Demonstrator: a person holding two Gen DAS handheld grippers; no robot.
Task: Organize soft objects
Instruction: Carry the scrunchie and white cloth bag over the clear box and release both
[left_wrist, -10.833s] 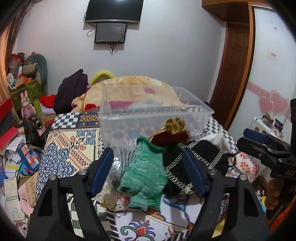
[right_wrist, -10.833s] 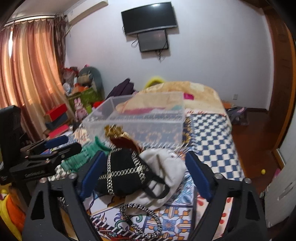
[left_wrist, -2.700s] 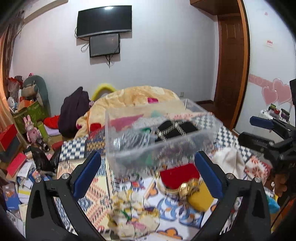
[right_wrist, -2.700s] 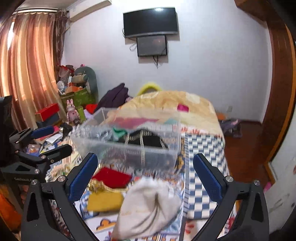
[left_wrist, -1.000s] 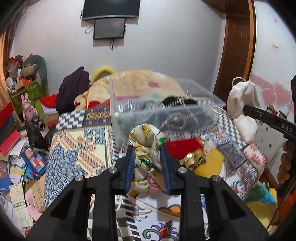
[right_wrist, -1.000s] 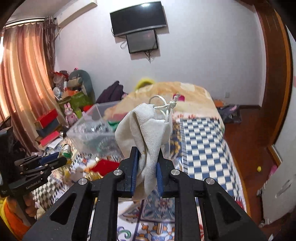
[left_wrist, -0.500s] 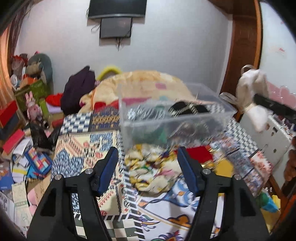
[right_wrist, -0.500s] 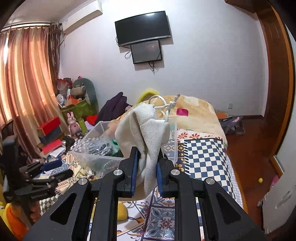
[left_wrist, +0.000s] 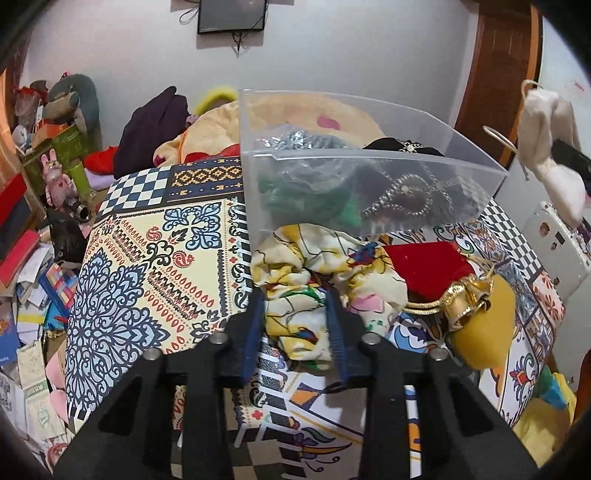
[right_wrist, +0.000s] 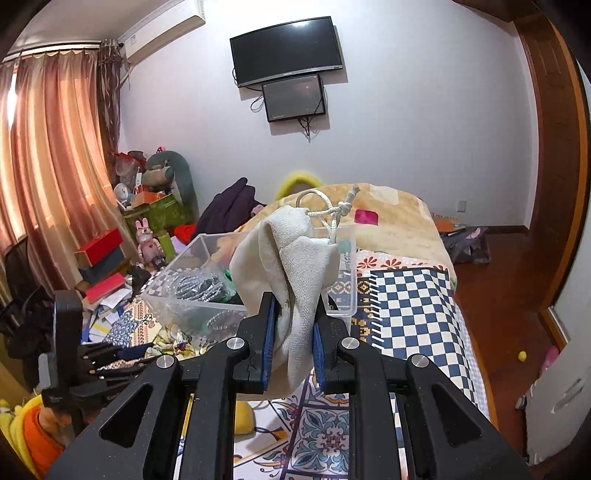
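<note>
Currently two soft items are in hand at once. The floral scarf (left_wrist: 317, 284) lies bunched on the patterned bed cover (left_wrist: 147, 258), directly ahead of the left tool (left_wrist: 295, 321), whose blue pads sit closed in against the fabric's near fold; whether it bears weight cannot be told, since most of the scarf rests on the cover. The white drawstring pouch (right_wrist: 291, 266) is raised clear of the bed, pinched between the pads of the right tool (right_wrist: 291, 343), its cord loop standing above the jaws.

Beyond the scarf, touching its far edge, stands the clear plastic bin (left_wrist: 369, 162), which holds a green knit, a grey item and a black chain-trimmed bag. To the right of the left tool lie a red pouch (left_wrist: 428, 266) and a yellow pouch (left_wrist: 484, 328) with gold trim, not yet binned.

Judgement: the step is transfer to the bin. The pouch appears closest to release; the next move calls for carrying it forward over the rim before opening. The scarf needs a lift high enough to clear the near wall.

Only the left view shows the red pouch and the bin's contents through its near wall. Only the right view shows the grip on the pouch.
</note>
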